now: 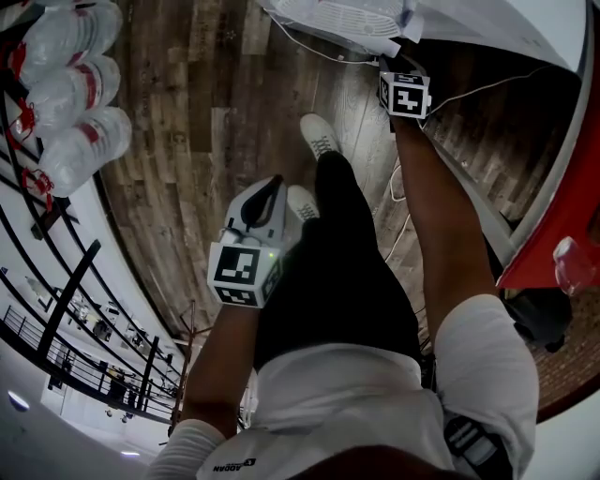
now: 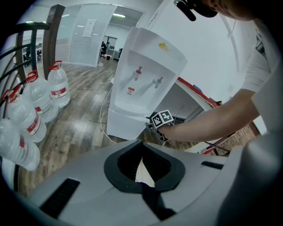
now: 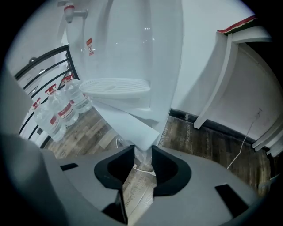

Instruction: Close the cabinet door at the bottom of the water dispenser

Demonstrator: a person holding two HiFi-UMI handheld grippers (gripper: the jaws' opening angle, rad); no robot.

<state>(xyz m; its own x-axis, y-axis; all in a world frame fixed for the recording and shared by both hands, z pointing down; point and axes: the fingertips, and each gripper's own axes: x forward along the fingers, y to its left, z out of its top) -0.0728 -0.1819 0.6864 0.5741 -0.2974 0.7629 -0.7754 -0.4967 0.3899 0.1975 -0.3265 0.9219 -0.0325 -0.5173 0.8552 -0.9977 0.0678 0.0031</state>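
Note:
The white water dispenser (image 2: 146, 75) stands on the wooden floor, its drip tray (image 3: 116, 87) above the bottom cabinet. The white cabinet door (image 3: 126, 121) hangs ajar and slants out toward me. My right gripper (image 3: 143, 152) has the door's lower corner between its jaws, and both pads look pressed on the panel. In the head view that gripper's marker cube (image 1: 405, 94) sits at the dispenser's foot (image 1: 342, 19). My left gripper (image 2: 140, 155) hangs back by my legs with fingertips together and nothing in them, pointing down at a white shoe (image 1: 302, 202).
Several large water bottles (image 2: 37, 103) lie by a black rack (image 1: 56, 272) left of the dispenser. A white cord (image 3: 247, 141) trails over the floor. A red-edged white table (image 1: 553, 197) stands on the right, with its leg (image 3: 216, 84) close beside the dispenser.

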